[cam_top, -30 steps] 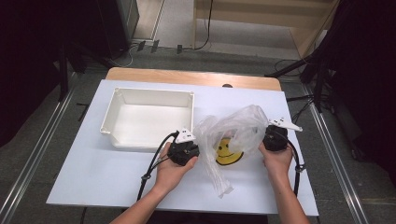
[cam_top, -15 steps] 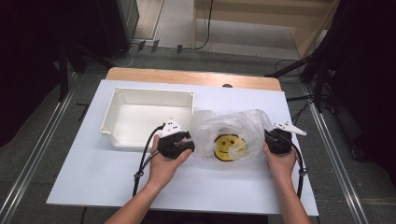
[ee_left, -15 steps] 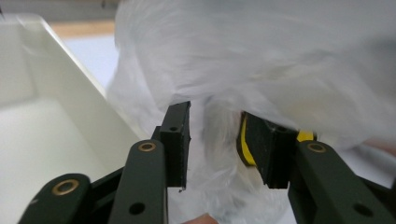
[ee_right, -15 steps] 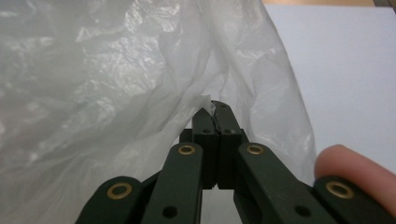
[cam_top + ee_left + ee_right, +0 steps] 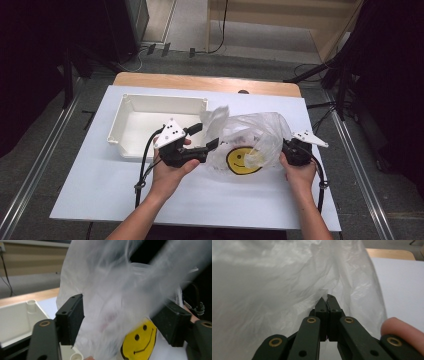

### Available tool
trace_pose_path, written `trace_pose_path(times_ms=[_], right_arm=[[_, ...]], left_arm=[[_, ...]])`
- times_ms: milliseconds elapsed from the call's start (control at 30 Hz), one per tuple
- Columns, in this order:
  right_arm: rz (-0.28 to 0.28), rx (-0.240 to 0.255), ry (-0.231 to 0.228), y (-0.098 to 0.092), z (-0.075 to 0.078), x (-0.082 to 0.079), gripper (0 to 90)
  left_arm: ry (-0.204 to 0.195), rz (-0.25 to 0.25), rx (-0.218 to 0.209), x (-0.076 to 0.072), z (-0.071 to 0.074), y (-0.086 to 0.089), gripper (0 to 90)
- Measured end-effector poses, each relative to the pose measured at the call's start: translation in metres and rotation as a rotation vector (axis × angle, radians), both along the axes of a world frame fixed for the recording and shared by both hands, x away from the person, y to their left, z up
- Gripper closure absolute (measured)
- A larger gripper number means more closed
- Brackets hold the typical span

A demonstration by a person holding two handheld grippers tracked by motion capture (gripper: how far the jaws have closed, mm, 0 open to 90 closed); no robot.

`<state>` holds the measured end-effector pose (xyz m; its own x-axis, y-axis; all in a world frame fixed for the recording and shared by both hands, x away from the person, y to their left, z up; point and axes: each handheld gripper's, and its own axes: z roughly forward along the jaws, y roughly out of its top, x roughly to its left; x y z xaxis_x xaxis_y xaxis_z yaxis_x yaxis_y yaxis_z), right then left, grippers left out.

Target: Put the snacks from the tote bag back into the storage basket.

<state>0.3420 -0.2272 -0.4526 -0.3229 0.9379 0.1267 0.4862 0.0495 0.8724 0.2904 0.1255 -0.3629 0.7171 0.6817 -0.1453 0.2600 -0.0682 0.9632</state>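
Observation:
A translucent white plastic bag (image 5: 255, 132) with a yellow smiley face (image 5: 243, 160) lies puffed up on the white table top (image 5: 100, 185). My left gripper (image 5: 204, 137) is at the bag's left side and points right. Its jaws have just been opening and stand apart. In the left gripper view the bag (image 5: 110, 290) and its smiley (image 5: 138, 342) hang loose between the jaws of the left gripper (image 5: 122, 305), and the pads do not press on it. My right gripper (image 5: 281, 150) is shut on the bag's right edge. In the right gripper view its tips (image 5: 327, 300) pinch the film (image 5: 274, 290).
An empty white tray (image 5: 130, 107) stands at the back left, just behind my left hand. A wooden table edge (image 5: 200, 82) shows beyond the white top. Metal rails run along both sides on the floor.
The left gripper's jaws went from shut on the bag to open, and that hand rose and turned. The bag, bunched and lifted before, has settled wider. The right gripper has stayed put.

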Motion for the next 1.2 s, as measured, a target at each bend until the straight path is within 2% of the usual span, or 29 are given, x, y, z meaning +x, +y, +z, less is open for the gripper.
trace_pose_path(times_ms=[33,67,133,167,200,300,367,433,500,567,600,633,700,733,800,933,1000,1033,1100,1167,1200], right_arm=[[0.000,0.000,0.000,0.000,0.000,0.000,90.0],[0.018,-0.023,-0.008,0.002,0.000,-0.001,90.0],[0.020,-0.030,-0.008,0.003,0.000,-0.002,90.0],[0.020,-0.030,-0.008,0.003,0.000,-0.002,90.0],[0.017,-0.036,-0.005,0.002,0.000,-0.002,90.0],[-0.010,-0.045,0.010,0.000,0.000,-0.001,90.0],[-0.075,-0.082,0.044,-0.002,-0.003,0.002,90.0],[-0.139,-0.066,0.090,-0.013,-0.010,0.006,90.0],[-0.150,-0.067,0.098,-0.017,-0.012,0.007,90.0],[-0.149,-0.038,0.096,-0.021,-0.012,0.006,88.9],[-0.133,-0.014,0.073,-0.024,-0.009,0.004,81.0],[-0.133,-0.014,0.073,-0.024,-0.009,0.004,81.0],[-0.107,0.014,0.044,-0.024,-0.004,0.001,73.0],[-0.079,0.023,-0.004,-0.024,0.004,-0.006,66.9],[-0.074,0.031,-0.013,-0.024,0.007,-0.009,64.9],[-0.031,0.055,-0.059,-0.027,0.022,-0.026,57.0],[-0.022,0.046,-0.086,-0.028,0.032,-0.039,51.9],[-0.022,0.046,-0.086,-0.028,0.032,-0.039,51.9],[-0.010,0.053,-0.130,-0.029,0.043,-0.050,49.5],[-0.008,0.048,-0.142,-0.029,0.047,-0.053,49.3],[-0.020,0.030,-0.163,-0.028,0.055,-0.056,49.2]], left_arm=[[0.000,0.000,0.000,0.000,0.000,0.000,37.6],[-0.018,0.023,0.007,-0.002,0.000,0.000,53.0],[-0.012,0.025,0.010,-0.002,-0.001,0.000,72.2],[0.006,0.007,0.012,0.001,-0.004,0.001,72.2],[0.026,-0.005,0.018,0.003,-0.008,0.001,82.1],[0.101,-0.008,0.025,0.012,-0.028,-0.002,86.9],[0.148,-0.003,0.047,0.018,-0.043,-0.005,88.7],[0.198,0.005,0.073,0.024,-0.060,-0.007,89.9],[0.241,0.013,0.086,0.029,-0.072,-0.007,90.0],[0.258,0.009,0.089,0.031,-0.078,-0.007,90.0],[0.254,0.008,0.099,0.030,-0.079,-0.008,90.0],[0.247,0.014,0.110,0.029,-0.079,-0.009,90.0],[0.236,0.011,0.109,0.028,-0.078,-0.010,90.0],[0.221,0.011,0.105,0.025,-0.075,-0.011,90.0],[0.211,0.009,0.108,0.024,-0.074,-0.011,90.0],[0.202,0.004,0.111,0.022,-0.073,-0.013,90.0],[0.199,0.004,0.110,0.022,-0.074,-0.014,90.0],[0.199,0.004,0.110,0.022,-0.074,-0.014,89.9],[0.201,0.008,0.105,0.023,-0.074,-0.014,89.8],[0.200,0.008,0.105,0.023,-0.073,-0.014,89.8],[0.199,0.006,0.105,0.023,-0.073,-0.015,89.7]])
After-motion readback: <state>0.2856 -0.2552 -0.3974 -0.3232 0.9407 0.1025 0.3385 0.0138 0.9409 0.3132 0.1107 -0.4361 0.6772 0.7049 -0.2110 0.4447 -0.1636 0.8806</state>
